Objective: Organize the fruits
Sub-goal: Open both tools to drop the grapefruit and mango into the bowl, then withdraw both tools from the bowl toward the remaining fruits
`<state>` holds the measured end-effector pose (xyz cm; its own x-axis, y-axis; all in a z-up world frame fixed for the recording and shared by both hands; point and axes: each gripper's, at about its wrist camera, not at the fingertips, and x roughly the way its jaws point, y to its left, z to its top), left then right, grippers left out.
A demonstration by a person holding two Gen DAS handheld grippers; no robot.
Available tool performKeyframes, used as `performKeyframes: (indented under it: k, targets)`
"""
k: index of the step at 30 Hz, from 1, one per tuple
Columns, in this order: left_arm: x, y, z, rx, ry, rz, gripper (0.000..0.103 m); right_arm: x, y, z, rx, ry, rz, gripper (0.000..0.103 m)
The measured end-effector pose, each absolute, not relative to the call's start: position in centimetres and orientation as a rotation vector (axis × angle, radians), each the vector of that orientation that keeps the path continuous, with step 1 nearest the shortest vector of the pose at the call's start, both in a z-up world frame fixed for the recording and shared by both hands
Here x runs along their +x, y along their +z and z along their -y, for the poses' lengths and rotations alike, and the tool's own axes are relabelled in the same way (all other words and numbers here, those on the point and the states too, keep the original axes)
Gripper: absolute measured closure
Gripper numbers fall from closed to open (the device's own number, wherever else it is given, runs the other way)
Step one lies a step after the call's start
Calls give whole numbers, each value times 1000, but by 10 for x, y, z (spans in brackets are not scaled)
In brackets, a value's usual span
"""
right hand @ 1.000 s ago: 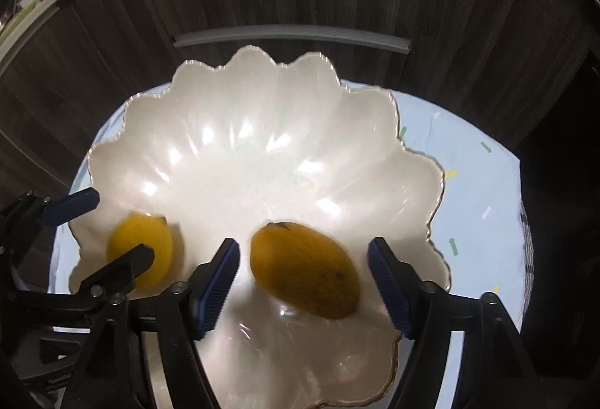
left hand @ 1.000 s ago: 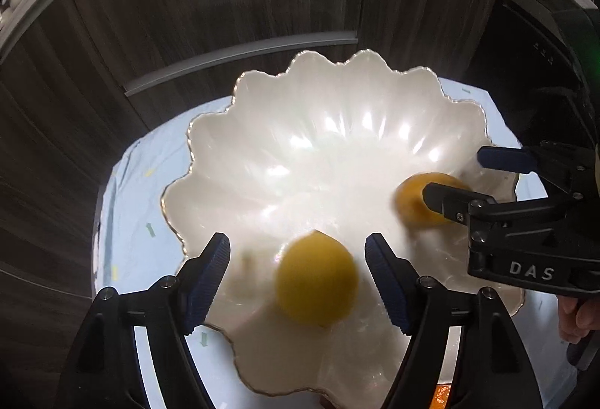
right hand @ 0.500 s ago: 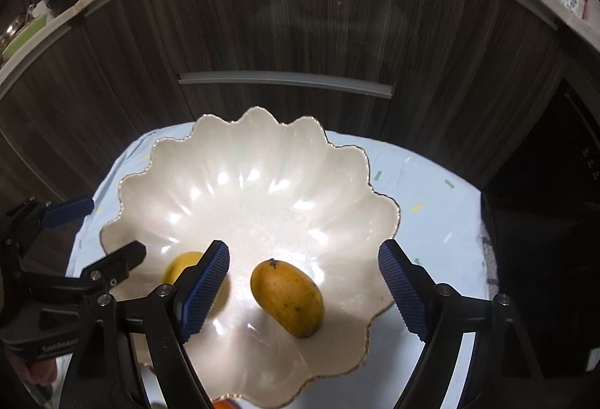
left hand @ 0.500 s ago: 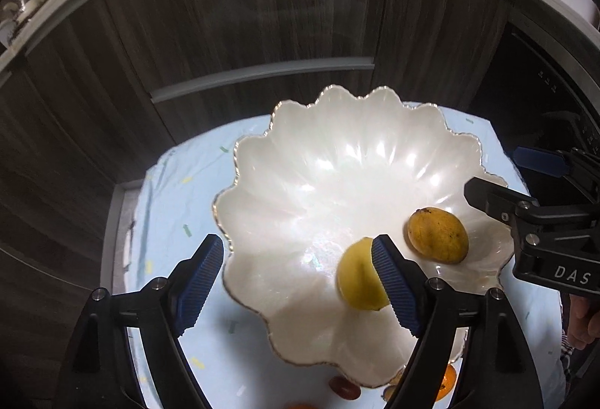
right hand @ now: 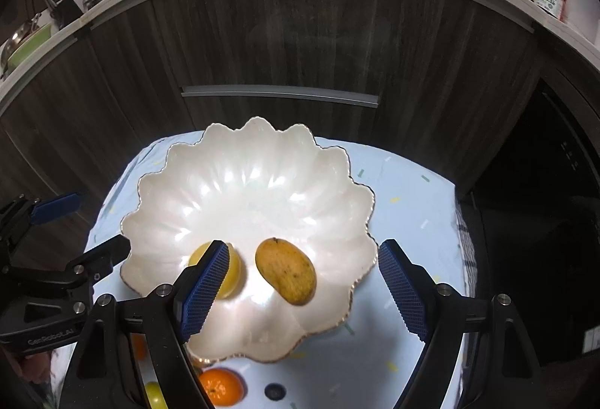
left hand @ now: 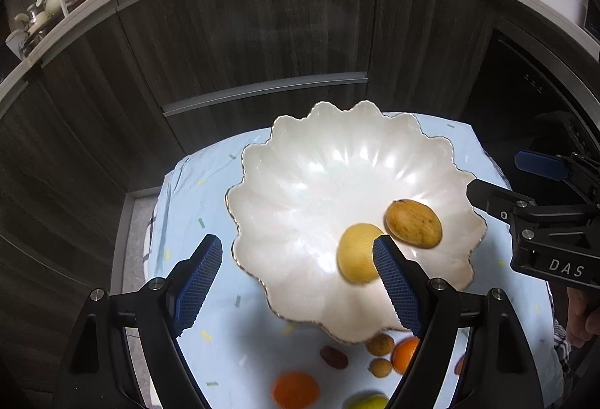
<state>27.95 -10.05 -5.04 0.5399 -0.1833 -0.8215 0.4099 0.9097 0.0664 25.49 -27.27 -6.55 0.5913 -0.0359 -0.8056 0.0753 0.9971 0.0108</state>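
Observation:
A white scalloped bowl [left hand: 262, 161] [right hand: 168, 161] stands on a light blue tablecloth. In it lie a round yellow fruit [left hand: 354, 253] [right hand: 234, 272] and a spotted mango [left hand: 414, 223] [right hand: 287, 270], side by side near the front. My left gripper [left hand: 296, 259] hovers open above the bowl's left front rim, holding nothing. My right gripper [right hand: 303, 249] hangs open above the mango without touching it. Each gripper shows in the other's view: the right gripper [left hand: 495, 174] at the bowl's right edge, the left gripper [right hand: 99, 221] at its left edge.
Loose fruit lies on the cloth [left hand: 210, 191] in front of the bowl: two oranges [left hand: 296, 390] [left hand: 405, 352], small brown nuts [left hand: 379, 343], a reddish date [left hand: 333, 356], a yellow-green fruit [left hand: 367, 403] and a dark berry [right hand: 275, 390]. Dark wood cabinets [left hand: 262, 34] rise behind the table.
Both grippers have risen and drawn back from the bowl. The yellow fruit and the mango, earlier between the jaws, now lie free in the bowl. Fruit on the cloth has come into view.

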Motion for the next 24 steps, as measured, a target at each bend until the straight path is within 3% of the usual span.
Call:
performKeyframes:
  k: [24]
  targets:
    - [198,-66,95,297,-368,-959,20,176,-73,261,21,-79,-929,21]
